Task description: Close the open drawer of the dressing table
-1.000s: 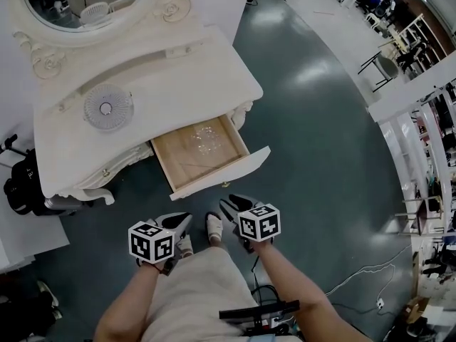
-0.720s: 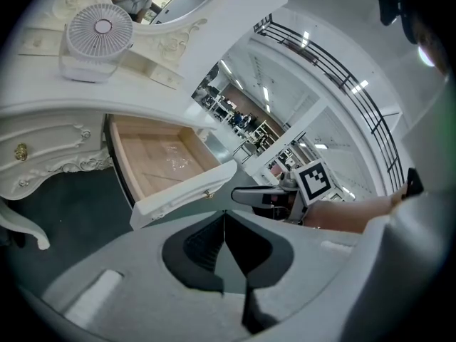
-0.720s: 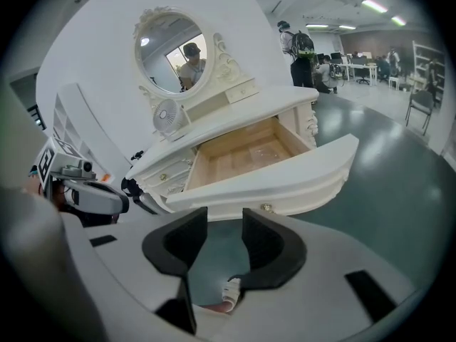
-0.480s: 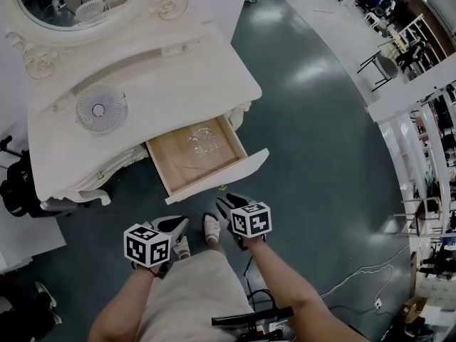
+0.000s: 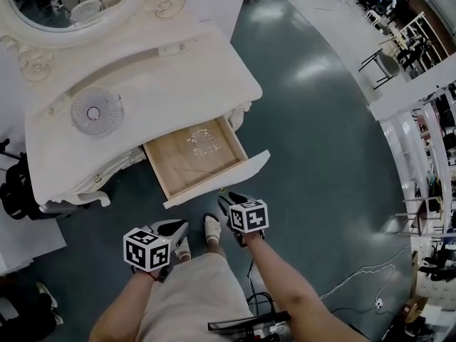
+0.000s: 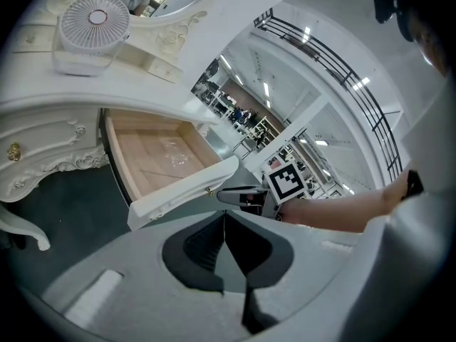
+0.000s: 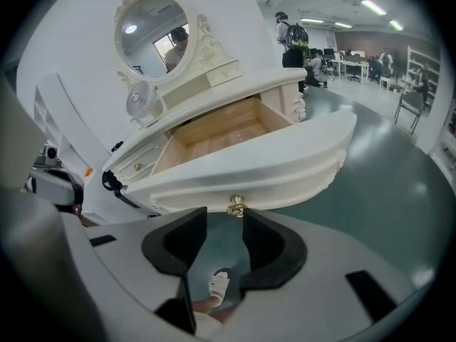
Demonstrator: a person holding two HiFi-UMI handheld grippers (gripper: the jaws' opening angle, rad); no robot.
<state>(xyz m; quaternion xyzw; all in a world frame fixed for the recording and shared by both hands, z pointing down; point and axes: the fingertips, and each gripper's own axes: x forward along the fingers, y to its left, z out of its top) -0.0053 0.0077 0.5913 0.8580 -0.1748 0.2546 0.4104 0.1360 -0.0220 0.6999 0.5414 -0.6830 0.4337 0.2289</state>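
Right gripper view shows drawer knob (image 7: 236, 206) just beyond right claw (image 7: 224, 216).

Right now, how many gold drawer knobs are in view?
2. One knob sits on the front of the open drawer; the other knob is on the closed drawer beside it. More may be hidden.

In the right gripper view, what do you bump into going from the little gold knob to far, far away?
Gold knob → white drawer front → wooden drawer inside → little fan → round mirror.
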